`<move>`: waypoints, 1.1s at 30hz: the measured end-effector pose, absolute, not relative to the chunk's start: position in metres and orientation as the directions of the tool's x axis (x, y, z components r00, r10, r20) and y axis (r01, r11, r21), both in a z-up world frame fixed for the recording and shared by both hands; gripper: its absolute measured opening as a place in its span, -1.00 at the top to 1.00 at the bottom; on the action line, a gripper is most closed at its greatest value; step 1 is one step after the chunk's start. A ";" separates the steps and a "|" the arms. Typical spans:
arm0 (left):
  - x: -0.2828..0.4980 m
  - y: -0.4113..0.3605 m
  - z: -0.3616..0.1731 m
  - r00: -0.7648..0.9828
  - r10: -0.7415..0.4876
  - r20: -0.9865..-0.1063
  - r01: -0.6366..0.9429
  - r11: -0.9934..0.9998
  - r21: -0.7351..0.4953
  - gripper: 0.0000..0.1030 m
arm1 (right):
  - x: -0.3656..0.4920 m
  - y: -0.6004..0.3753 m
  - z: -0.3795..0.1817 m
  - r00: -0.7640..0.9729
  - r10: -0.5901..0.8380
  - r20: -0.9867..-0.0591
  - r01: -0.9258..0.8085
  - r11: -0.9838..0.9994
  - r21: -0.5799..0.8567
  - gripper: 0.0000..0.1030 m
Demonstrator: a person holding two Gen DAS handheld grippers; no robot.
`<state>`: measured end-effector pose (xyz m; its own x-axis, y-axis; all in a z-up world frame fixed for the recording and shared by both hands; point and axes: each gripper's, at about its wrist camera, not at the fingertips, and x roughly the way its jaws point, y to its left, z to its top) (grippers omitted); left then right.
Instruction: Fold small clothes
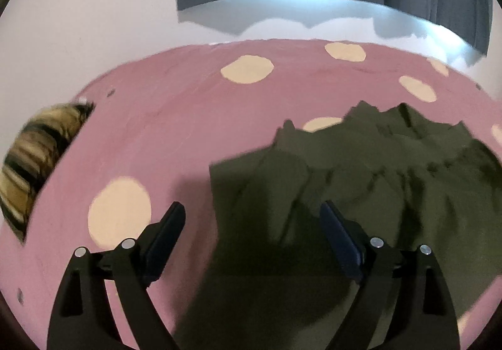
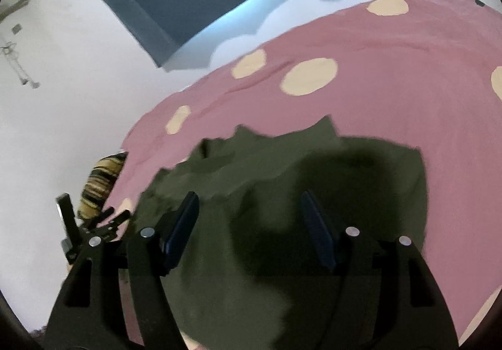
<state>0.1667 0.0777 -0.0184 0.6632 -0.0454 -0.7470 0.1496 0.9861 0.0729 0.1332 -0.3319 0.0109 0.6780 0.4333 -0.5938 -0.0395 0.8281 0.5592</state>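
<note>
olive garment (image 2: 282, 193) on pink bedspread (image 2: 376, 67)

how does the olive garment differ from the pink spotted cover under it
The olive garment is one plain dark colour; the pink cover carries cream dots. The garment is rumpled, with ridges and a jagged far edge, while the cover lies mostly smooth. The garment takes up only part of the surface; the cover stretches well beyond it on every side seen. Both are soft fabric, and neither is gripped: the left gripper and right gripper are open.
</note>
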 end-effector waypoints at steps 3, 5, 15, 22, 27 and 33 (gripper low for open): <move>0.145 0.093 -0.018 0.644 -0.099 -0.758 0.128 0.992 -0.021 -0.68 | 0.114 -0.311 0.012 0.655 0.511 -0.557 -0.075 0.777 0.625 -0.31; 0.128 0.104 -0.021 0.637 -0.130 -0.760 0.111 0.991 -0.077 -0.68 | 0.103 -0.291 0.012 0.631 0.563 -0.534 -0.107 0.744 0.659 -0.31; 0.075 0.140 -0.035 0.634 -0.146 -0.760 0.045 0.987 -0.153 -0.68 | 0.077 -0.201 -0.030 0.452 0.696 -0.558 -0.175 0.682 0.710 -0.31; 0.073 0.149 -0.046 0.614 -0.159 -0.773 0.030 0.983 -0.179 -0.68 | 0.082 -0.194 -0.067 0.438 0.661 -0.609 -0.111 0.712 0.693 -0.24; 0.071 0.151 -0.051 0.604 -0.175 -0.778 0.025 0.979 -0.201 -0.68 | 0.076 -0.192 -0.056 0.455 0.644 -0.616 -0.116 0.728 0.675 -0.25; 0.071 0.156 -0.054 0.601 -0.197 -0.774 0.029 0.974 -0.225 -0.68 | 0.088 -0.196 -0.019 0.507 0.638 -0.579 -0.149 0.727 0.670 -0.26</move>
<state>0.0714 0.1557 -0.0539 0.6015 -0.1969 -0.7742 0.0288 0.9739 -0.2253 0.0883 -0.1956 -0.0193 0.5068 0.6383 -0.5795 -0.1491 0.7269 0.6703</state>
